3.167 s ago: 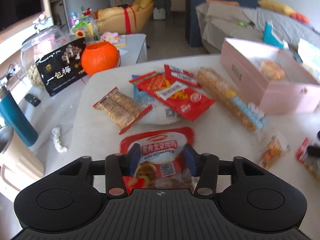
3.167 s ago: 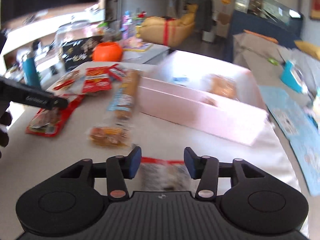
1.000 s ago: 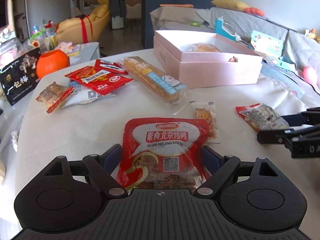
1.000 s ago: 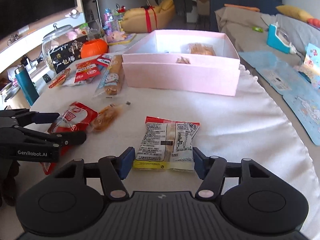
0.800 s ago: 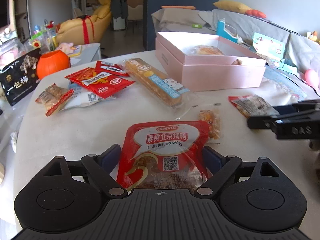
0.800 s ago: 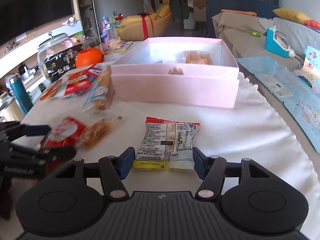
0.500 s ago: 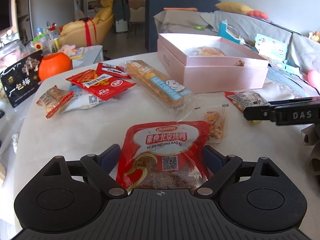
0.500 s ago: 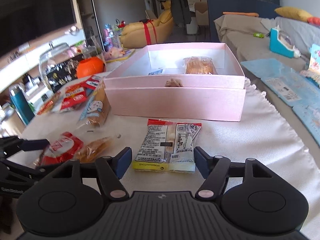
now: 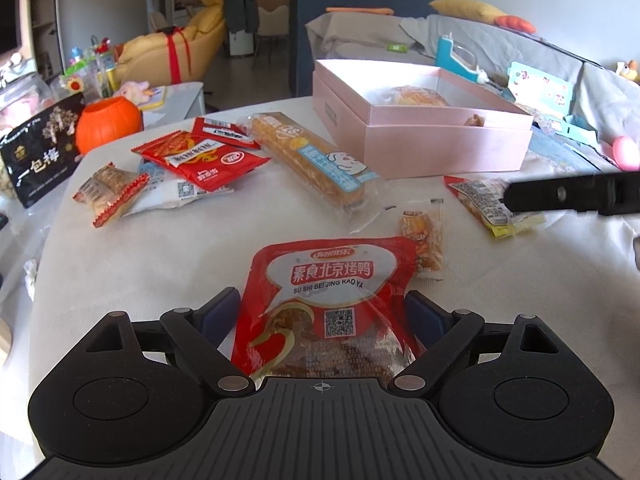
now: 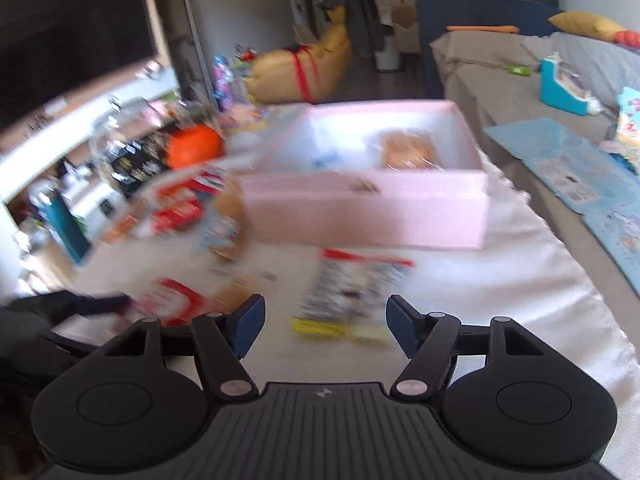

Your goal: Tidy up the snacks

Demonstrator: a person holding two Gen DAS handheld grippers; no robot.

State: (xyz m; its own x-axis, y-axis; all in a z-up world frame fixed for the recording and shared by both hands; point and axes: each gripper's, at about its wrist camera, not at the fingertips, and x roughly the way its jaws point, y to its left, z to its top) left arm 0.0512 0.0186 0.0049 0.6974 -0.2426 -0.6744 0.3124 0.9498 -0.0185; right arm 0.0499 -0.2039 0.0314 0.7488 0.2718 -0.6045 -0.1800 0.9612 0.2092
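Red pouch (image 9: pixel 332 304) lies lengthwise between left tongs (image 9: pixel 324 316).

Orange pumpkin pot (image 9: pixel 109 122) stands beside black bag (image 9: pixel 38 152). Grey sofa (image 9: pixel 500 46) carries yellow cushion (image 9: pixel 466 10). Yellow armchair (image 9: pixel 176 50) behind.

The box (image 9: pixel 440 148) was pale pink, the large pouch (image 9: pixel 332 300) red and white, the surface (image 9: pixel 160 264) off-white.

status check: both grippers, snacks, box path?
Left gripper open, straddling red duck-snack pouch. Right gripper open, jaws just widened, label-side packet ahead, not gripped. Pink box open, path clear.
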